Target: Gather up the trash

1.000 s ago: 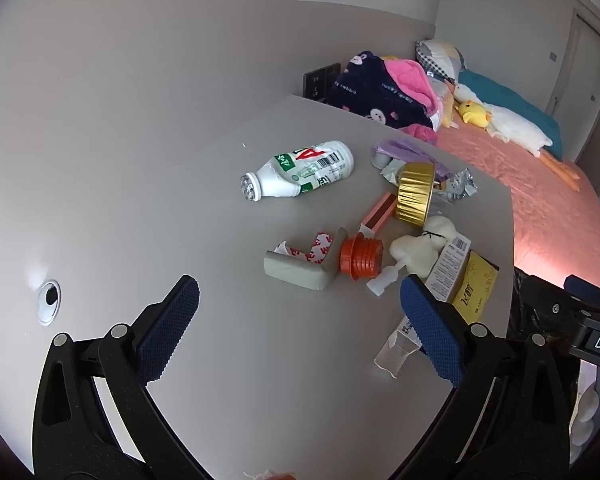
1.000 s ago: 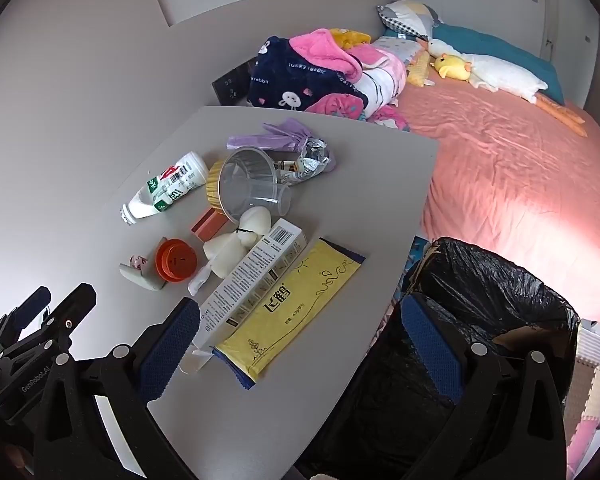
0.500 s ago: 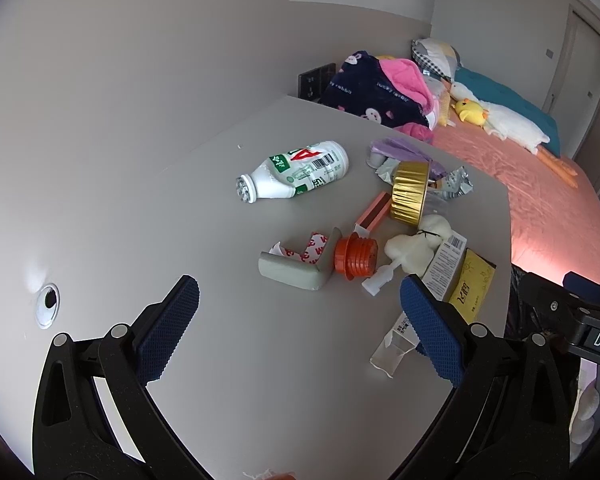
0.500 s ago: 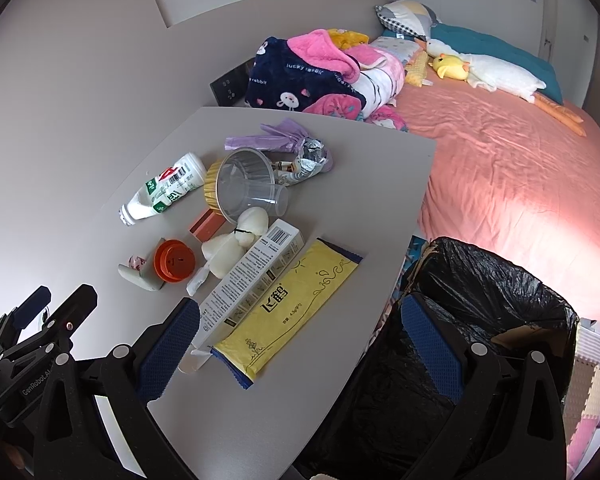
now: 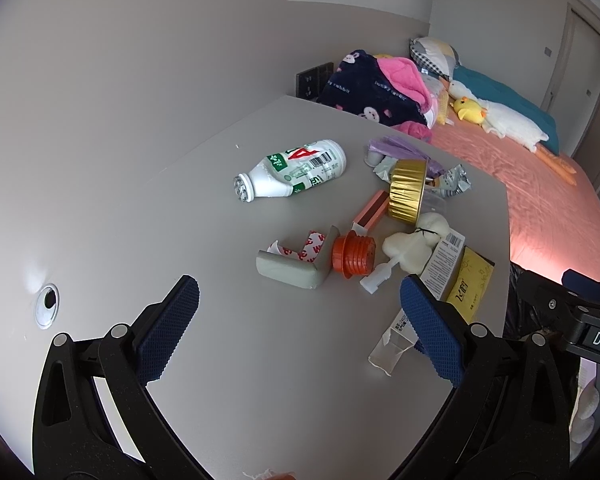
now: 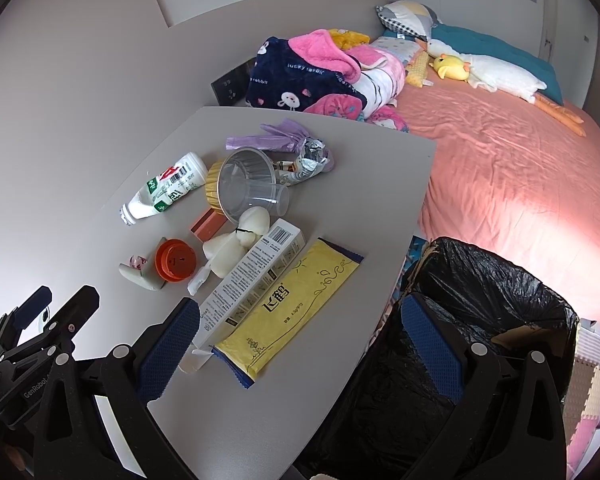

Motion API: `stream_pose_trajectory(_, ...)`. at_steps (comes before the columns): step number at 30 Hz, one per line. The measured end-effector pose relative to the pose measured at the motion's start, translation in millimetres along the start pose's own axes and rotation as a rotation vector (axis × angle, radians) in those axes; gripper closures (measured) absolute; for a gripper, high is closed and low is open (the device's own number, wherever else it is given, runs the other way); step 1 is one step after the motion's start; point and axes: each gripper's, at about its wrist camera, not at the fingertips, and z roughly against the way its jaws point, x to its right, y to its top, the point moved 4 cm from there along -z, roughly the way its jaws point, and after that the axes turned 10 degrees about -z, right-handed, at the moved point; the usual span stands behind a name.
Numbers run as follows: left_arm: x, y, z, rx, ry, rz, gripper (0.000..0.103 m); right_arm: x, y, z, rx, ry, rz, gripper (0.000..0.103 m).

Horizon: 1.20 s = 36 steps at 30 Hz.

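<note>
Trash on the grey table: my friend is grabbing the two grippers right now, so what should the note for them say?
Left gripper: open, empty, above the grey table.
Right gripper: open, empty, over the table edge beside the black-lined trash bin.
On the table: white plastic drink bottle, orange ribbed cap, grey foam corner guard, gold foil cup, yellow flat sachet, long white carton, purple bag.
Done: nothing picked up yet.
Left: move everything into the bin.

I see litter clustered by the grey tabletop's (image 6: 372,184) right edge: toppled white plastic bottle (image 6: 165,189), flat yellow wrapper (image 6: 288,304).
</note>
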Motion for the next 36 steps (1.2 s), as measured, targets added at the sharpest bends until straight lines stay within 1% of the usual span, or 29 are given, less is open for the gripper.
stream_pose_trajectory(23,4,-2,-2,-0.004,0.001,-0.006,0.006,1,1,-3,-0.011,-0.004,-0.004,0.002)
stream_pose_trajectory(27,3,-3,-6,-0.015,-0.002,-0.005,0.006,2,-1,-6,-0.017,-0.006,-0.004,0.002)
stream_pose_trajectory(33,-4,-6,-15,-0.042,-0.031,0.020,0.006,3,-4,-17,-0.050,-0.013,-0.007,0.003)
stream_pose_trajectory(36,-8,-8,-21,-0.056,-0.023,0.030,0.006,5,-7,-23,-0.069,-0.025,0.001,0.003)
